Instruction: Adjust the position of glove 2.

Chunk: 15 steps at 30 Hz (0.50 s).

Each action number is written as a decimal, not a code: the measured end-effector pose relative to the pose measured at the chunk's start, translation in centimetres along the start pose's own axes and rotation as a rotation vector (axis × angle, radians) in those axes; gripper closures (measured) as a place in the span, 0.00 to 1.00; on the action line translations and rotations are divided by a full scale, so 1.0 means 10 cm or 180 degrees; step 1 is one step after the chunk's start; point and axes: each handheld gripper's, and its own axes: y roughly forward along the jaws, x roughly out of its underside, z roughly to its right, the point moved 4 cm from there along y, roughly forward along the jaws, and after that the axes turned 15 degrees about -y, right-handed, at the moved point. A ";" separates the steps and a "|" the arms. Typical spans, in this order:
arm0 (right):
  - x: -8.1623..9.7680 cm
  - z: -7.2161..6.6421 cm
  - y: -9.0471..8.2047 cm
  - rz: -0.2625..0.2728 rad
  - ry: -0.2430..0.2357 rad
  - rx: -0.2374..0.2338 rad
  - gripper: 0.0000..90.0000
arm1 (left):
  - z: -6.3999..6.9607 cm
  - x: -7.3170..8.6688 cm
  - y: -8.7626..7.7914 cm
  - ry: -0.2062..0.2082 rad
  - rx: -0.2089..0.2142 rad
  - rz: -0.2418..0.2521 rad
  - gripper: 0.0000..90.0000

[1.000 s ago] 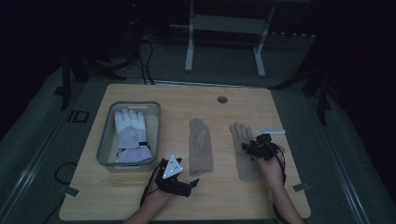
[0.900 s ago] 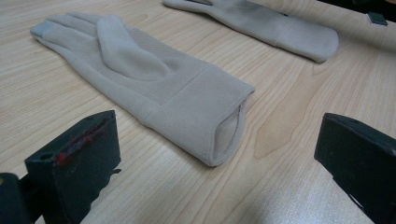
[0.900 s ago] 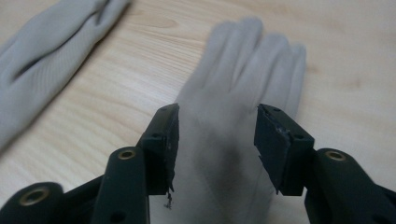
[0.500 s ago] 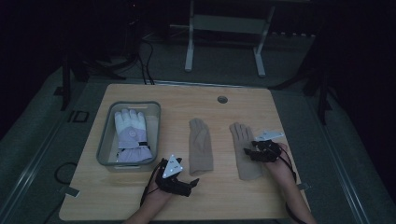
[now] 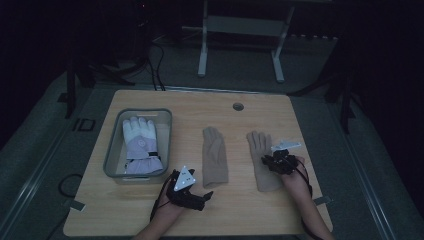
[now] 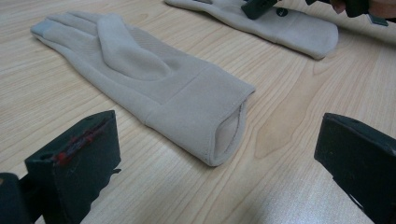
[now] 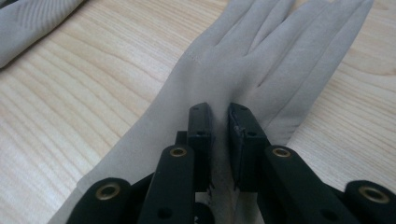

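Right gripper is pinching a fold of the flat beige glove lying palm-down near the table's right edge, jaws having just closed. Left gripper is resting released by the front edge. Two beige gloves are showing; second beige glove lying mid-table; one white glove sitting in one grey bin.

The room is dark, with dim light falling mainly on a pale wooden table with rounded corners and a small round grommet hole. Grey floor surrounds it. Beyond stands a white metal frame with 2 legs; black cables trail nearby.
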 end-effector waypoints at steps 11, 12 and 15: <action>-0.26 0.04 -0.22 0.0230 0.0306 0.0219 0.90 | 0.00 0.00 0.00 -0.0008 0.0002 -0.0001 0.00; -0.28 0.04 -0.23 0.0245 0.0317 0.0224 0.90 | 0.00 0.00 0.00 -0.0004 -0.0001 -0.0005 0.00; -0.37 0.05 -0.28 0.0299 0.0369 0.0243 0.90 | 0.00 0.00 0.00 -0.0008 -0.0002 -0.0003 0.00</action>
